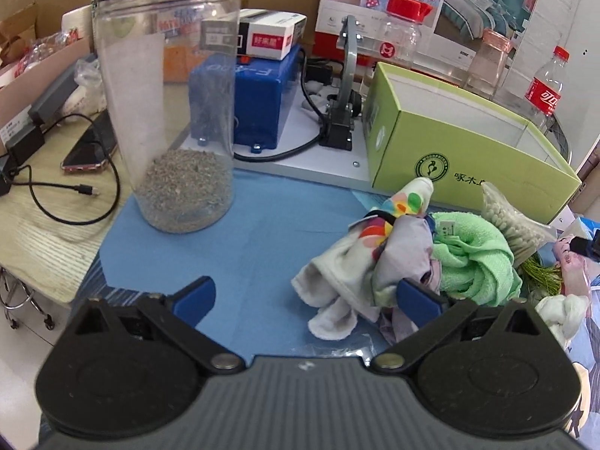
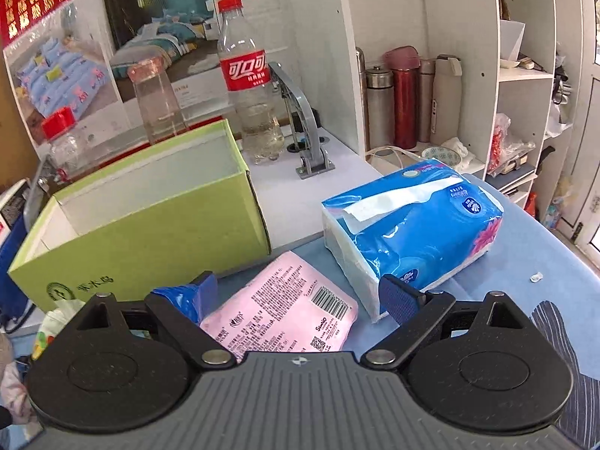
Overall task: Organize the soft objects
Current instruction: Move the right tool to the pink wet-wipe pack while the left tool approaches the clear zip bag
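Observation:
A heap of soft things lies on the blue mat (image 1: 240, 240): a white cloth with coloured spots (image 1: 348, 262), a green towel (image 1: 476, 258) and a bag of cotton swabs (image 1: 510, 221). My left gripper (image 1: 303, 294) is open, its right finger touching the cloth heap. Behind the heap stands an open green box (image 1: 461, 157), also in the right wrist view (image 2: 150, 232). My right gripper (image 2: 300, 294) is open over a pink packet (image 2: 285, 315). A blue tissue pack (image 2: 416, 225) lies to its right.
A tall clear jar (image 1: 168, 105) with grey grains stands left on the mat. Behind are a blue machine (image 1: 255, 101), a cola bottle (image 2: 247, 75), clear bottles, a phone (image 1: 90, 150) with cables, and shelves with flasks (image 2: 405, 97).

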Action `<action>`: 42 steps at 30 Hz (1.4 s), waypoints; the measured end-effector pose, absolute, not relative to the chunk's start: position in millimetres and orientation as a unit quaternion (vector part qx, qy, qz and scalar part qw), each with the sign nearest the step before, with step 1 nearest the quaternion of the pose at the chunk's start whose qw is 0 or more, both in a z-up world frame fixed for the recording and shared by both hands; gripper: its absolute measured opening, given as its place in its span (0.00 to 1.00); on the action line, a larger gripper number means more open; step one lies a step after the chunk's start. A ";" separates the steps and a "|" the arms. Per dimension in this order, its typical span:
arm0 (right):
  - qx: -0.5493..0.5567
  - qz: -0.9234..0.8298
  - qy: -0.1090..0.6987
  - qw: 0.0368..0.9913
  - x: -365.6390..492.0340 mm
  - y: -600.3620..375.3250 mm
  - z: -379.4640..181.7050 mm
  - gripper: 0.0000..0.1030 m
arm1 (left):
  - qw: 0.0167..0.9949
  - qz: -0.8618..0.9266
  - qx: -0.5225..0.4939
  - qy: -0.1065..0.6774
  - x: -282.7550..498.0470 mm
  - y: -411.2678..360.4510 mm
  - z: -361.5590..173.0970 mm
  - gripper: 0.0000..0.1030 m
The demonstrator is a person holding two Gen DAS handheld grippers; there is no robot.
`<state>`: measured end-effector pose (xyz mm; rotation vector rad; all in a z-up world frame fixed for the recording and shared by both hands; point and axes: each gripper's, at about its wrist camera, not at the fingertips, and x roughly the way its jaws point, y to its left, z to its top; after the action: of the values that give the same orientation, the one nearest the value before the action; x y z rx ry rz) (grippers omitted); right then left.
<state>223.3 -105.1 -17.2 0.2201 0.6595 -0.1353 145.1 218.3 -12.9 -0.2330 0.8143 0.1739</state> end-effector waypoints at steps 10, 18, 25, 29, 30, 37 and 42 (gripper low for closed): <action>0.091 -0.124 0.382 0.911 155.2 -162.6 -51.4 0.78 | 0.909 0.083 -0.125 0.389 136.8 229.8 -16.4 0.99; 0.116 -0.072 0.310 0.941 141.3 -174.2 -11.4 0.78 | 0.913 0.097 -0.121 0.376 127.3 229.6 -5.7 0.99; 0.102 -0.131 0.366 0.916 202.1 -195.5 -42.0 0.78 | 0.913 0.123 -0.119 0.371 121.1 237.2 -3.8 0.99; 0.138 -0.107 0.374 0.911 181.7 -209.5 -55.8 0.78 | 0.912 0.121 -0.116 0.376 126.5 234.7 -6.3 0.99; 0.150 -0.097 0.378 0.908 174.2 -211.7 -56.5 0.78 | 0.912 0.119 -0.113 0.376 127.1 232.8 -6.5 0.99; 0.146 -0.074 0.361 0.918 128.4 -205.6 -36.0 0.78 | 0.915 0.109 -0.103 0.375 125.7 226.0 -6.6 0.99; 0.117 -0.007 0.331 0.936 164.1 -195.3 -10.0 0.78 | 0.915 0.117 -0.110 0.370 120.9 230.3 -2.6 0.99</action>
<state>164.1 -195.3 -10.0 0.2387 0.6770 -0.0139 120.9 230.3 -2.6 -0.2260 0.7615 0.2417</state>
